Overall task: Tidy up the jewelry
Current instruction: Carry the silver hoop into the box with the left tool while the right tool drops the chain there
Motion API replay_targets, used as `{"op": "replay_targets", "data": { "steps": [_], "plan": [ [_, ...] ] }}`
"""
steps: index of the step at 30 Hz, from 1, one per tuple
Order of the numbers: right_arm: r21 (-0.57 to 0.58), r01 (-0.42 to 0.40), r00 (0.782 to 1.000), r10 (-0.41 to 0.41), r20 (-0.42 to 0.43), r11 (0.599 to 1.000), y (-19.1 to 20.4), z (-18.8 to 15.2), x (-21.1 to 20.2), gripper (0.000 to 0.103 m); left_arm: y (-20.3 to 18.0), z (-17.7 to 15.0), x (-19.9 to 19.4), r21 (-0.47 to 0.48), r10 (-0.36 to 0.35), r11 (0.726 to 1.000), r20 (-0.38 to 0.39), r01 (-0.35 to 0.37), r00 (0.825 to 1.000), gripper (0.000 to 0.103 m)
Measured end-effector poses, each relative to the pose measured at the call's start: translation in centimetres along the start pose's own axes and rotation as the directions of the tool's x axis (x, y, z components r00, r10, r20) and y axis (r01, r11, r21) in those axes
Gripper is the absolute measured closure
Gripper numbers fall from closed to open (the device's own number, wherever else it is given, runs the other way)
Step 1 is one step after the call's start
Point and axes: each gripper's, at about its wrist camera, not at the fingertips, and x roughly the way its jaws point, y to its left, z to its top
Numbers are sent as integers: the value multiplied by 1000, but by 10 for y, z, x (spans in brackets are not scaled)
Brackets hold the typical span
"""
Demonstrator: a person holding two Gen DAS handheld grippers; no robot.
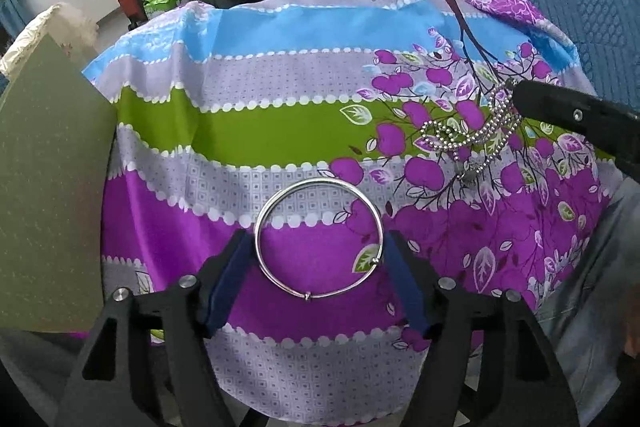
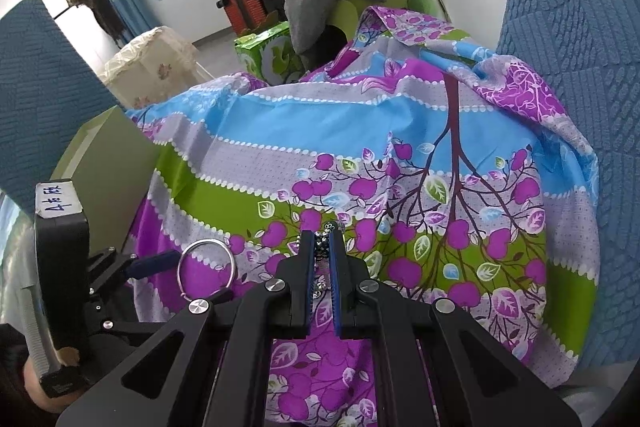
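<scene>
Lying between the open left hand-held gripper [image 1: 320, 259], a round metal bangle [image 1: 319, 237]; right [image 2: 322, 251] clamps a beaded chain [image 1: 472, 135]

A white paper label [image 2: 55, 201] sticks on top of the black body of the left hand-held gripper [image 2: 154, 263], at nine o'clock in the right wrist view. It carries blue handwriting, seemingly a "4" followed by characters too unclear to read.

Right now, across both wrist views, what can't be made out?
- Silver beaded chain: its end lies behind the shut right gripper in both views.
- Chain's small pendant: too small to identify, left view.
- Thin silver bangle: whether the open left gripper touches it is unclear.
</scene>
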Motion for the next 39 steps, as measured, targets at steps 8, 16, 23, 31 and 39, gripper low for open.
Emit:
{"op": "replay_targets", "data": {
  "steps": [8, 16, 23, 31, 39],
  "plan": [
    [3, -19, 1000, 19, 11, 1000, 9, 8, -7, 98, 21, 3, -15, -74, -74, 995, 6, 74, 997, 36],
    [-21, -25, 999, 26, 36, 999, 39, 30, -31, 98, 56, 24, -70, -139, -119, 982, 74, 129, 990, 36],
    [-68, -54, 994, 60, 86, 996, 88, 76, -61, 98, 99, 46, -131, -188, -110, 972, 168, 141, 980, 35],
    [-178, -89, 985, 113, 131, 980, 159, 126, -84, 98, 166, 62, -191, -265, -49, 957, 264, 121, 963, 35],
    [-272, -167, 970, 208, 128, 948, 231, 157, -81, 98, 229, 51, -208, -351, 26, 933, 278, 76, 960, 35]
  ]
}}
